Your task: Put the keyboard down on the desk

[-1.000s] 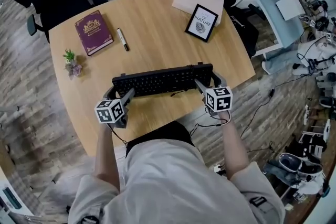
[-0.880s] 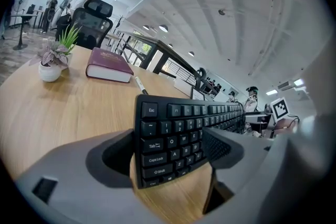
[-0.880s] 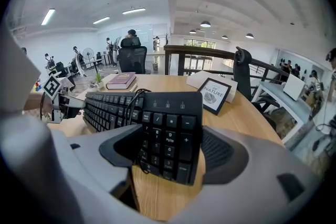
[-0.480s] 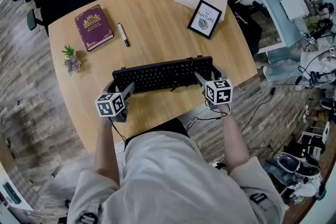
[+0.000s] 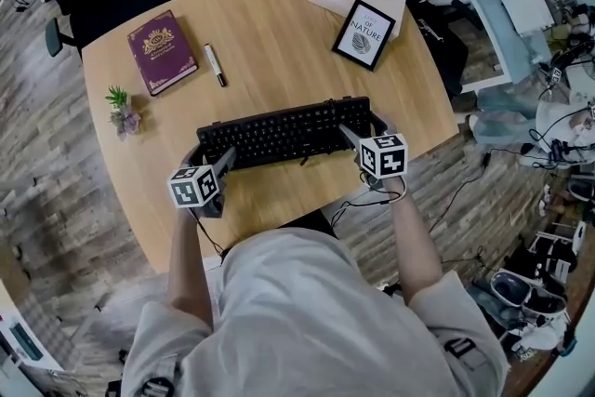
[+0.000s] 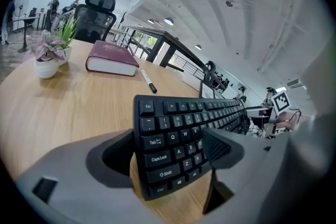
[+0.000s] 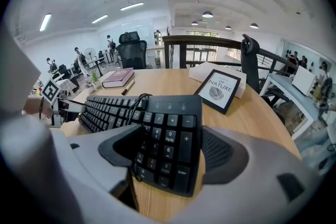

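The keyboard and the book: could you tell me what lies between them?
A pen lies on the desk between keyboard and book; the head view shows it.

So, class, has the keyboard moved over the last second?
Yes, slightly: the keyboard has edged further across the desk, toward the picture frame.

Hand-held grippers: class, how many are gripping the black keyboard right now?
2. The left hand-held gripper clamps the black computer keyboard at its Caps Lock end. The right hand-held gripper clamps its number-pad end. No other seems hidden.
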Demonstrator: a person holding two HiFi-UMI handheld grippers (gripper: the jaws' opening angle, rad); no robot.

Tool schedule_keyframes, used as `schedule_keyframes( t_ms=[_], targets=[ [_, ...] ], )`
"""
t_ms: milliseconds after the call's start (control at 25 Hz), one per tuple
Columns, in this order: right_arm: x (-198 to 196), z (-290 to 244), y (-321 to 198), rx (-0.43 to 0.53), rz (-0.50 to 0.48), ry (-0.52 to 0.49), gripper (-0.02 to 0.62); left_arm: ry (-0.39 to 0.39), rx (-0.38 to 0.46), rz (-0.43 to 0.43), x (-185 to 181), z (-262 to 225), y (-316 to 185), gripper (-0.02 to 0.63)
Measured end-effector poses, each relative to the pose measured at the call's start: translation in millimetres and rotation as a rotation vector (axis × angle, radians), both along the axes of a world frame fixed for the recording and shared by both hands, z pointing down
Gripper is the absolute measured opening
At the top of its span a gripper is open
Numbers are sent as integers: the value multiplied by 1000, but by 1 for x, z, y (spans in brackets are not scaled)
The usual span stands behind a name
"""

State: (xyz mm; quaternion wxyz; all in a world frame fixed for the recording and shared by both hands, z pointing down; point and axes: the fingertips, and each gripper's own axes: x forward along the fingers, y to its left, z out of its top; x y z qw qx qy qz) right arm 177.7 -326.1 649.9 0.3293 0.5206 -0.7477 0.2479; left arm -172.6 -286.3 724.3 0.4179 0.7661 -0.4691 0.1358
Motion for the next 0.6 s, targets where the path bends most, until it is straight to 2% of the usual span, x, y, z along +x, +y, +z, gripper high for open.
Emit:
schedule_keyframes(
  t_ms=[600],
  targets=[
    [-2, 22, -22, -86, -21, -18, 354, -20, -61, -16, -1, 12, -5, 408]
  ],
)
